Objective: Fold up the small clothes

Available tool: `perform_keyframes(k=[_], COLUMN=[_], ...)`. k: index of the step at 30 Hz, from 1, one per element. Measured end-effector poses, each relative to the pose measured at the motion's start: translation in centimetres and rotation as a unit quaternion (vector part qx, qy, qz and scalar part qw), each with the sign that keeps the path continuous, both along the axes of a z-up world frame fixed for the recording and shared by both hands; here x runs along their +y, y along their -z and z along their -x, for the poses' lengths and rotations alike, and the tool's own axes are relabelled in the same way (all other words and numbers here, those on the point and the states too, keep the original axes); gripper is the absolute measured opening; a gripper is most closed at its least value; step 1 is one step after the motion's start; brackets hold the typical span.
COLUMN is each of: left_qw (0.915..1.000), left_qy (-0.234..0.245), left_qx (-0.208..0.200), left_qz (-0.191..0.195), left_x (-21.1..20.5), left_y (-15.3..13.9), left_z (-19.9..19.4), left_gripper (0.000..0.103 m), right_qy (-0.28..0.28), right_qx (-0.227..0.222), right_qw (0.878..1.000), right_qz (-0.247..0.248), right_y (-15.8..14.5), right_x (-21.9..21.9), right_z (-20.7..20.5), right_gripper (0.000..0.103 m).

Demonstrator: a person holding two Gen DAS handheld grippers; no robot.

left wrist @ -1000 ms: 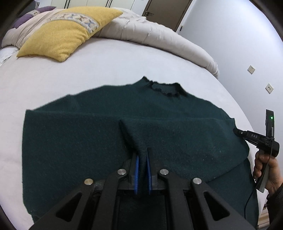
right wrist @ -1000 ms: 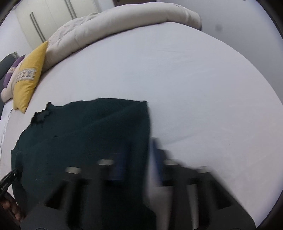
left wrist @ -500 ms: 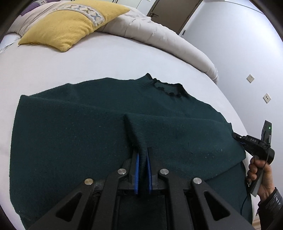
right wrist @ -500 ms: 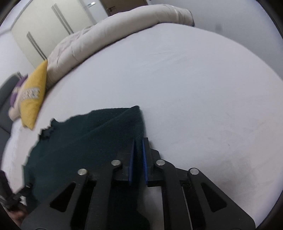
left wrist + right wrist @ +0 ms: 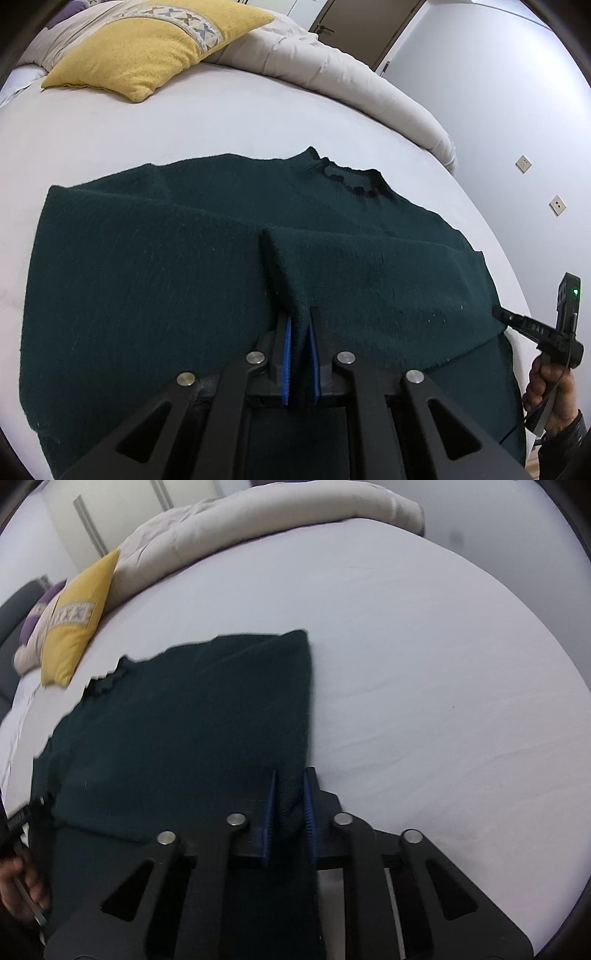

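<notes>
A dark green sweater [image 5: 166, 277] lies flat on the bed with its neck at the far side. A folded flap lies across its right half. My left gripper [image 5: 298, 317] pinches a raised ridge of the flap's left edge between its blue pads, and its jaws are opening slightly. My right gripper [image 5: 290, 775] is closing on the sweater [image 5: 184, 720] at its right edge, with cloth bunched between its pads. In the left wrist view the right gripper [image 5: 496, 313] touches the sweater's right side, held by a hand [image 5: 550, 380]. The left gripper [image 5: 26, 812] shows at the left edge of the right wrist view.
The white sheet [image 5: 184, 122] stretches beyond the sweater on all sides. A yellow pillow [image 5: 147, 48] and a rolled beige duvet [image 5: 351, 81] lie along the far side of the bed. A wall with sockets [image 5: 523, 164] stands at the right.
The right gripper has shifted sideways along the sweater's right edge and now has cloth between its pads. The left gripper keeps its pinch and has hardly moved.
</notes>
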State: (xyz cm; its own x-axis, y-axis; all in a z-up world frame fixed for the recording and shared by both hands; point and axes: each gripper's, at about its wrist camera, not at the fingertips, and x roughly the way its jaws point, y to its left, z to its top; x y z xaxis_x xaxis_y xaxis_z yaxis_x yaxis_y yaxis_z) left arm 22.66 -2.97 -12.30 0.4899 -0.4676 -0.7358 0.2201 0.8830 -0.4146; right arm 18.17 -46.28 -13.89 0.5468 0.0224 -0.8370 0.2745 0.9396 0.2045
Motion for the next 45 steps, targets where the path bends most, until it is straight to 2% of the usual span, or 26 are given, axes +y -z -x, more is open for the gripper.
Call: perform_keyframes(k=[2, 3, 6, 8, 10, 12, 14, 17, 19, 22, 23, 24, 25, 26, 27, 29, 30, 31, 33, 34, 35, 36, 37, 39, 43, 45], left_qw=[0.9999, 0.9999, 0.9996, 0.9997, 0.9998, 0.999, 0.9983, 0.9967, 0.9961, 0.9959, 0.9952, 0.9955, 0.9956, 0.9948, 0.9945, 0.9959, 0.9967, 0.9973, 0.9984, 0.9984, 0.9982, 0.998, 0.9979, 0.9978, 0.9932, 0.9917], left_qy=[-0.002, -0.002, 0.0, -0.001, -0.013, -0.038, -0.046, -0.016, 0.003, 0.019, 0.02, 0.019, 0.021, 0.031, 0.039, 0.039, 0.028, 0.015, 0.003, -0.008, -0.022, -0.035, -0.043, -0.064, -0.099, -0.1], left_qx=[0.001, 0.002, 0.006, 0.008, 0.003, -0.019, -0.036, -0.073, -0.074, -0.024, -0.053, -0.054, -0.05, -0.047, -0.046, -0.036, -0.028, -0.021, -0.028, -0.032, -0.035, -0.035, -0.032, -0.01, 0.033, 0.044], left_qz=[0.011, 0.016, 0.026, 0.025, 0.012, -0.008, -0.005, -0.031, -0.049, -0.085, -0.08, -0.076, -0.076, -0.084, -0.086, -0.073, -0.07, -0.069, -0.049, -0.045, -0.045, -0.04, -0.036, -0.009, 0.051, 0.067], left_x=[0.3, 0.5, 1.0, 1.3, 1.9, 2.8, 3.1, 0.3, -1.8, -3.6, -3.3, -3.1, -3.0, -3.1, -2.9, -1.6, -0.7, 0.5, 3.0, 4.7, 6.7, 8.6, 9.9, 13.4, 17.7, 18.3], left_y=[0.2, 0.3, 0.2, -0.2, -1.2, -2.7, -4.1, -6.0, -5.4, -0.9, -0.2, -0.3, -0.6, -0.8, -1.0, -1.7, -2.2, -2.8, -3.8, -4.4, -5.0, -5.4, -5.5, -5.4, -4.3, -3.6], left_z=[0.2, 0.2, 0.3, 0.6, 1.3, 2.2, 2.4, 1.9, 1.0, -0.4, 0.2, 0.3, 0.2, 0.1, 0.1, 0.8, 1.5, 2.5, 5.0, 6.6, 8.6, 10.7, 12.0, 15.8, 21.9, 23.7], left_gripper=[0.011, 0.011, 0.011, 0.012, 0.015, 0.016, 0.016, 0.017, 0.026, 0.027, 0.028, 0.028, 0.028, 0.028, 0.028, 0.028, 0.031, 0.032, 0.043, 0.047, 0.056, 0.064, 0.066, 0.066, 0.067, 0.067], right_qy=[0.007, 0.011, 0.02, 0.012, 0.016, 0.045, 0.063, 0.032, -0.007, -0.044, -0.045, -0.048, -0.05, -0.042, -0.03, -0.01, -0.001, 0.007, 0.036, 0.037, 0.036, 0.037, 0.037, 0.025, -0.004, -0.006], right_qx=[-0.002, -0.004, -0.019, -0.025, -0.028, -0.026, -0.042, -0.075, -0.078, -0.046, -0.012, -0.017, -0.061, -0.072, -0.074, -0.071, -0.066, -0.067, -0.073, -0.084, -0.102, -0.116, -0.124, -0.143, -0.124, -0.116], right_qw=[1.0, 1.0, 0.999, 0.999, 0.999, 0.999, 0.997, 0.997, 0.997, 0.997, 0.999, 0.998, 0.995, 0.993, 0.992, 0.993, 0.995, 0.996, 0.996, 0.995, 0.993, 0.992, 0.991, 0.988, 0.99, 0.989], right_qz=[0.012, 0.007, -0.023, -0.02, -0.011, 0.003, 0.0, -0.019, -0.025, -0.033, -0.028, -0.037, -0.054, -0.086, -0.101, -0.09, -0.073, -0.064, -0.033, -0.033, -0.04, -0.044, -0.045, -0.047, -0.07, -0.086], right_y=[0.4, 0.6, 1.4, 1.0, 0.3, -0.8, -2.4, -4.7, -5.1, -2.6, -0.3, 1.0, 1.3, 1.4, 1.2, 0.4, -0.3, -1.1, -3.1, -3.9, -4.9, -5.8, -6.3, -7.2, -7.4, -7.1], right_x=[-0.5, -0.8, -1.7, -2.3, -2.5, -2.7, -3.0, -1.5, 0.8, 2.8, 3.0, 2.7, 2.0, 1.0, 0.4, -0.6, -0.8, -1.0, -1.3, -1.4, -1.4, -1.1, -1.2, -0.1, 1.9, 2.2], right_z=[-0.1, -0.3, 0.1, 0.6, 1.2, 2.2, 3.1, 2.8, 1.4, -0.2, -0.7, -0.5, 0.6, 1.3, 1.7, 2.9, 3.8, 5.0, 7.9, 9.4, 11.5, 13.8, 15.7, 19.4, 24.6, 27.3], right_gripper=[0.006, 0.002, 0.003, 0.006, 0.019, 0.02, 0.022, 0.022, 0.022, 0.022, 0.022, 0.022, 0.022, 0.02, 0.018, 0.018, 0.019, 0.025, 0.031, 0.036, 0.045, 0.066, 0.079, 0.08, 0.08, 0.08])
